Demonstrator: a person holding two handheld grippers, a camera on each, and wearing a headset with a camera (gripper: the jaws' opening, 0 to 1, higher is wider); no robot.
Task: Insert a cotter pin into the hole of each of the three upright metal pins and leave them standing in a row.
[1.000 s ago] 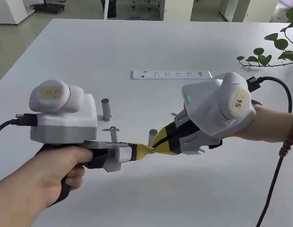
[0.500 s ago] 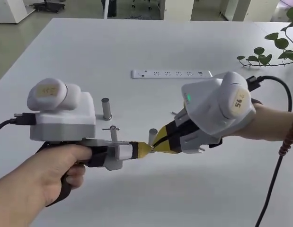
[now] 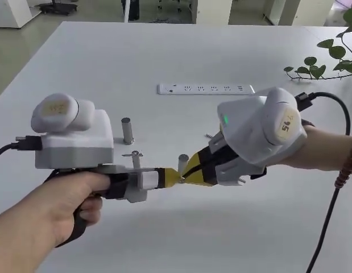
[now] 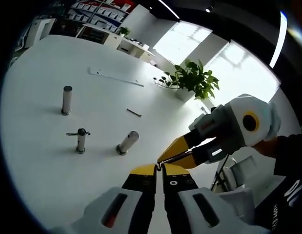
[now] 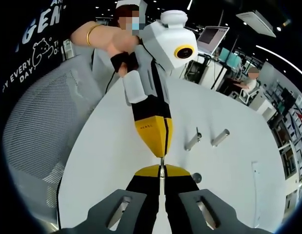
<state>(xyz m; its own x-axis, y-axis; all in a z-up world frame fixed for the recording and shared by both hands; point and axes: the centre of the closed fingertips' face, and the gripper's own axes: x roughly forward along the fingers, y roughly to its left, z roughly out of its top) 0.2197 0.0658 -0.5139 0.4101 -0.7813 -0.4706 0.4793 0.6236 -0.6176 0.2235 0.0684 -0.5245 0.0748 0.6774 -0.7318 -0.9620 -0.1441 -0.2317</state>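
Three grey metal pins stand on the white table (image 3: 164,51): a bare pin (image 3: 127,131), a middle pin (image 3: 136,160) with a cotter pin through its top, and a third pin (image 3: 183,161) partly hidden behind the jaws. My left gripper (image 3: 174,177) and right gripper (image 3: 185,176) meet tip to tip just in front of that third pin. Both are shut on a thin cotter pin (image 5: 161,165) that spans the small gap between them. In the left gripper view, my left gripper (image 4: 159,168) faces the right gripper (image 4: 164,160), with the pins (image 4: 81,140) beyond.
A loose cotter pin (image 4: 133,112) lies on the table behind the pins. A white power strip (image 3: 207,89) sits further back. A potted plant (image 3: 335,57) hangs over the far right edge. A black cable (image 3: 335,193) trails from my right gripper.
My left gripper has edged slightly to the right, toward the right gripper. The tips stay together on the cotter pin. The upright pins have not moved.
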